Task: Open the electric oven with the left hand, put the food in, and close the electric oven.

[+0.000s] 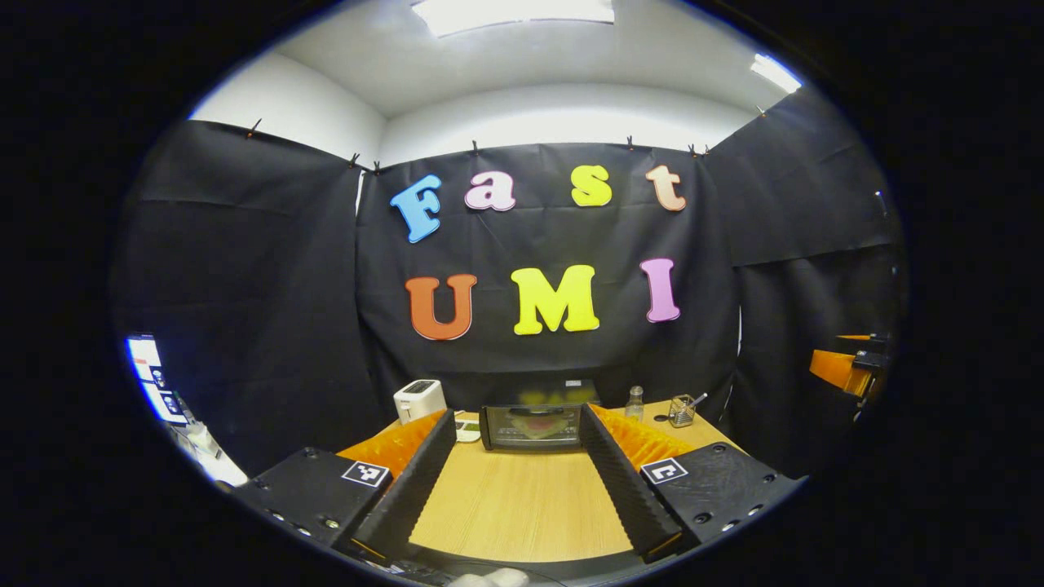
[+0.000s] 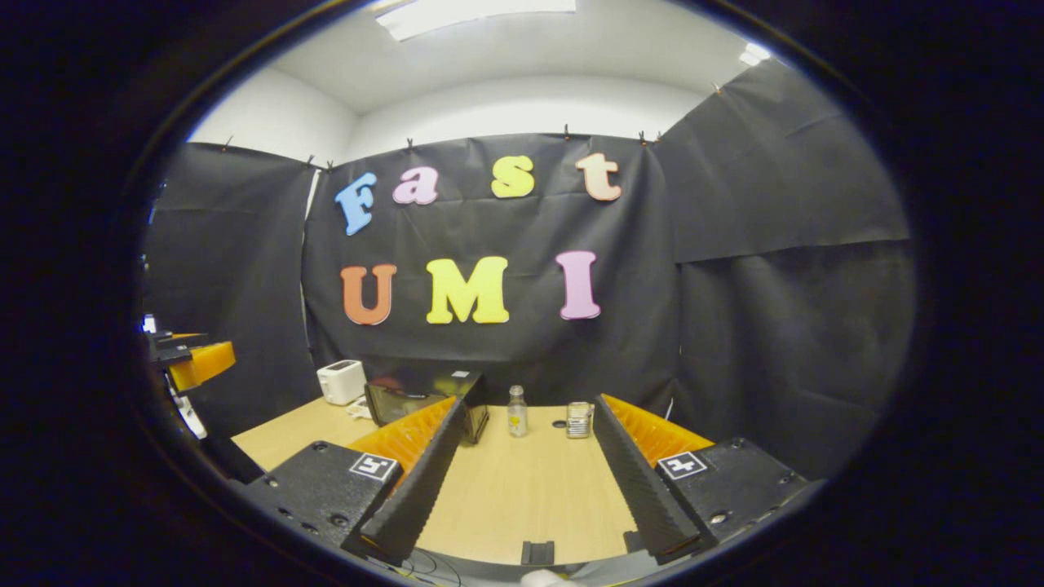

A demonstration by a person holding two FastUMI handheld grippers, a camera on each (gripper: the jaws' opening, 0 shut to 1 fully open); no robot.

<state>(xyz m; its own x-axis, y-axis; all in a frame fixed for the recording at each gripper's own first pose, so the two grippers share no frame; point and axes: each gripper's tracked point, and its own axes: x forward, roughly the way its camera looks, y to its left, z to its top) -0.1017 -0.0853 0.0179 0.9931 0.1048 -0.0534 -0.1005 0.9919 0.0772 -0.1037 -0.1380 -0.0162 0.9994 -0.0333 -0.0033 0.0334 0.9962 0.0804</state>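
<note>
**Oven shut at the back of the surface, both tongs spread and empty**

So the electric oven (image 1: 534, 425) sits at the far end of the wooden surface (image 1: 522, 505), door facing the left tongs (image 1: 522, 477), and the door looks closed. Something reddish shows through the glass, could be food inside or just a reflection, I honestly can't tell. That means this fits either a door waiting to be pulled open or one shut again with the food already in.

Handling-wise, my guess: the oven is a rigid metal box with a glass door, heavy enough to stay put but light enough to skid if you yank. The door is likely hinged at the bottom, so the place to grab is the handle along its top edge, which is too small here to make out well. Glass and metal are slick, so pinch the bar, not the pane.

Left tongs: wide open, nothing between the fingers, hovering over the surface well short of the oven. Right tongs (image 2: 522, 481): also wide open and empty, pointed at a small bottle (image 2: 516, 412) and a mesh cup (image 2: 578, 420), with the oven off to their left.

There's a white toaster (image 1: 419, 399) just left of the oven too.
</note>
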